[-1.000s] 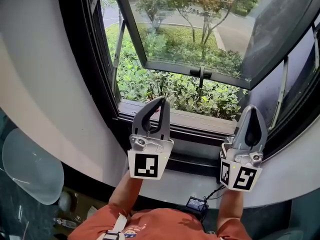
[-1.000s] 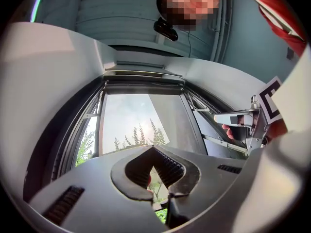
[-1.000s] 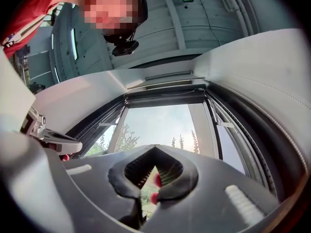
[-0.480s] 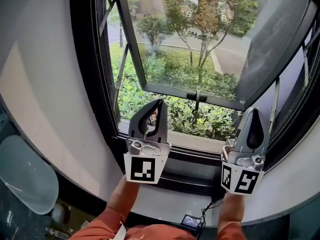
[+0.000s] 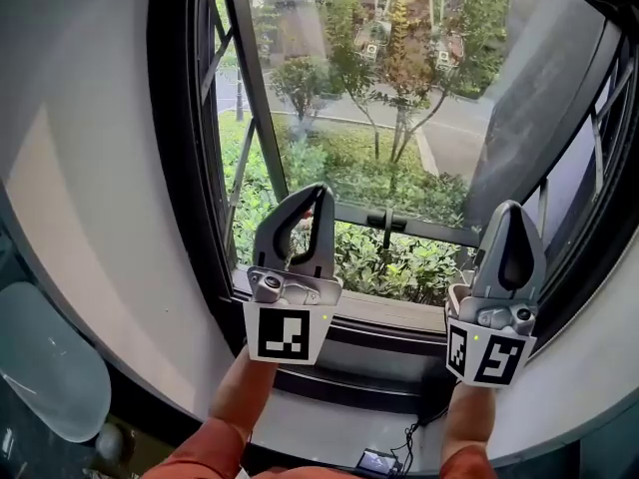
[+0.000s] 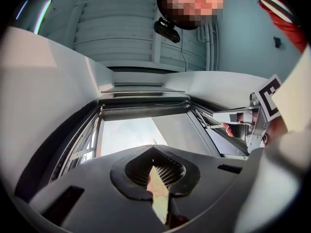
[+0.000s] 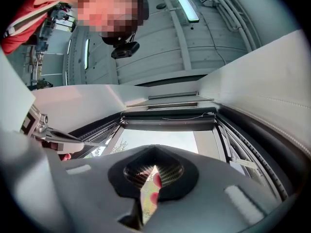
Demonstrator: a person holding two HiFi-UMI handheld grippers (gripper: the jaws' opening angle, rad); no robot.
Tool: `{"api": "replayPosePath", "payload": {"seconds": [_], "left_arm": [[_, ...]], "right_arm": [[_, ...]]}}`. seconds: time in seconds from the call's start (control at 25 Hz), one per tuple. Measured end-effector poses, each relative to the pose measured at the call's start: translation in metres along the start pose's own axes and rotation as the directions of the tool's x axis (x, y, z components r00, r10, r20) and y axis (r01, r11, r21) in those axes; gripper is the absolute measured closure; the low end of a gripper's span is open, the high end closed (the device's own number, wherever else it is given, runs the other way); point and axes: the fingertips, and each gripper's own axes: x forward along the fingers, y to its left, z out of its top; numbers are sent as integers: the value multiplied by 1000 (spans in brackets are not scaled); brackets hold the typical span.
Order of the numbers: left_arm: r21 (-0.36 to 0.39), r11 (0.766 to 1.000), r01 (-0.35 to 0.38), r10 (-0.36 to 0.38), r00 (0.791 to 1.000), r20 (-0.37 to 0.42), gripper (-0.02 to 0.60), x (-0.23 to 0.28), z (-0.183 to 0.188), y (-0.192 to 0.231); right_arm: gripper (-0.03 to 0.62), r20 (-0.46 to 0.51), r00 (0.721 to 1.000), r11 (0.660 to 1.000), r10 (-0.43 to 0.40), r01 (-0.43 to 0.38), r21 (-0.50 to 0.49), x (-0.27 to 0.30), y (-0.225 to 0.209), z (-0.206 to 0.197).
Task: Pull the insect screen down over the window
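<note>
Both the left gripper [image 5: 318, 192] and right gripper [image 5: 510, 209] point upward before the window [image 5: 399, 98], jaws closed, empty.

Likely an office or workroom — ribbed ceiling [image 6: 121, 18], strip light [image 7: 187, 6], exposed pipes [image 6: 210, 42], dark-framed window [image 5: 172, 158] over shrubs [image 5: 399, 262].

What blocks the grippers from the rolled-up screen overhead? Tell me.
Nothing visible. The left gripper and right gripper, both shut and empty, point up toward the screen's pull bar overhead; only air lies between.

Window frame [image 5: 175, 148] black; sleeve [image 5: 195, 455] orange; marker cube [image 5: 281, 333] black-white squares.
</note>
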Motion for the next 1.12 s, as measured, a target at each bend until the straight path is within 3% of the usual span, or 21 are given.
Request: {"api": "replayPosePath", "payload": {"seconds": [0.36,0.6,1.12], "left_arm": [[29,1000,5,-9,994,110,575,35,43,12],[113,993,19,-35,990,138,575,62,60,17],[163,987,15,-39,989,146,575,109,78,29]], "right_arm": [[585,82,996,999,29,-25,-45,40,-2,26],[585,86,995,993,46,-36,-117,70,-10,31],[585,97,993,974,63,-40,-225,120,-25,46]]}}
